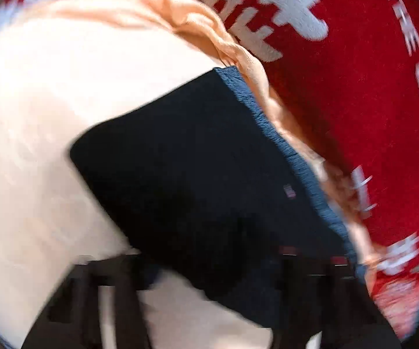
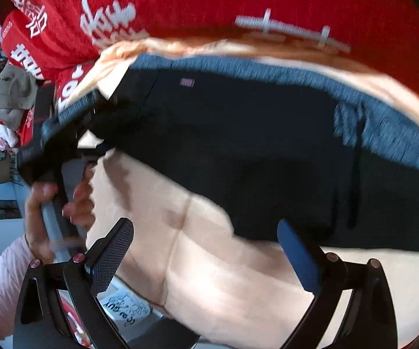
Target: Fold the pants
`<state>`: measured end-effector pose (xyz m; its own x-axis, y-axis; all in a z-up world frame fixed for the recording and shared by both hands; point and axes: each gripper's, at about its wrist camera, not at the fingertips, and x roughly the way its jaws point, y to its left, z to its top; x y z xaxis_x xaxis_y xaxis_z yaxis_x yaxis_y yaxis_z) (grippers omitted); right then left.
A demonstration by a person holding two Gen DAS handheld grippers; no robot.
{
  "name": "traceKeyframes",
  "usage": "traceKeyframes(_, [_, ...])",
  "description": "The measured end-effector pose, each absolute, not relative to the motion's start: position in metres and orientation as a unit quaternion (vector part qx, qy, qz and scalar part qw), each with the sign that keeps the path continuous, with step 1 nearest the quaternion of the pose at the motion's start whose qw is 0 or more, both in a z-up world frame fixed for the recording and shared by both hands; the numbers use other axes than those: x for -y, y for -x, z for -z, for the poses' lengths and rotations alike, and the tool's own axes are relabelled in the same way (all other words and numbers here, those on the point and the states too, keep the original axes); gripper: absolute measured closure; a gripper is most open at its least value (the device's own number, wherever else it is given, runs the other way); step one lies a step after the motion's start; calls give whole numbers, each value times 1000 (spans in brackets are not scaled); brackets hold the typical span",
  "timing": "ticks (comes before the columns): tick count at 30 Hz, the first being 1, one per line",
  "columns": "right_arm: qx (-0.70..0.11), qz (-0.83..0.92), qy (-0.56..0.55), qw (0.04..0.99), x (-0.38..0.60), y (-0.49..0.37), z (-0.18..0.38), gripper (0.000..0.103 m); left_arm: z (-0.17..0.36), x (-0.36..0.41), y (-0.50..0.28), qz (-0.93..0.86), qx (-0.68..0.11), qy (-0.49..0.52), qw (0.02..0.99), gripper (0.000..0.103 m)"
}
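The dark pants (image 2: 238,151) lie folded into a compact block across the middle of the right wrist view, on a pale peach sheet (image 2: 224,276); their blue-grey waistband (image 2: 296,72) runs along the top edge, against a red blanket with white lettering (image 2: 180,3); laid flat like this, the fold looks close to done, and the corners are probably being squared.

The right claw (image 2: 206,250) stands released, its two pads wide apart in the lower frame with nothing between them, the blue pad just at the pants' lower edge; I judge it is poised to tidy or press that edge.

The left claw (image 2: 72,133), at the left of the right wrist view, sits at the pants' corner, held by the person's hand (image 2: 49,209); whether it is clenched on cloth I cannot tell, since dark metal merges with dark fabric.

The left wrist view is heavily blurred; its own fingers at the bottom are smeared into shadow, and the pants' near end is cut off there; a cluttered pile at the far left of the right wrist view is too small to make out.
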<state>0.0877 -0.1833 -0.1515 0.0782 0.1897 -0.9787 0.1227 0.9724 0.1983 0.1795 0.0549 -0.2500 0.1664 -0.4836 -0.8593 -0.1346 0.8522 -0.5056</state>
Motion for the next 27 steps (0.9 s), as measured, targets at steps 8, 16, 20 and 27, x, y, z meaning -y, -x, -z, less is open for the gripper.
traceKeyframes(8, [-664, -62, -123, 735, 189, -177, 124, 10, 193, 38, -126, 198, -489, -123, 841, 64])
traceKeyframes(16, [-715, -163, -94, 673, 107, -255, 148, 10, 195, 71, -104, 224, -459, -192, 838, 64])
traceKeyframes(20, [-751, -182, -34, 633, 62, -272, 180, 10, 196, 74, -106, 224, -459, -192, 838, 64])
traceKeyframes(27, [-791, -170, -35, 587, 51, -278, 229, 86, 198, 70, -106, 230, -466, -187, 833, 64])
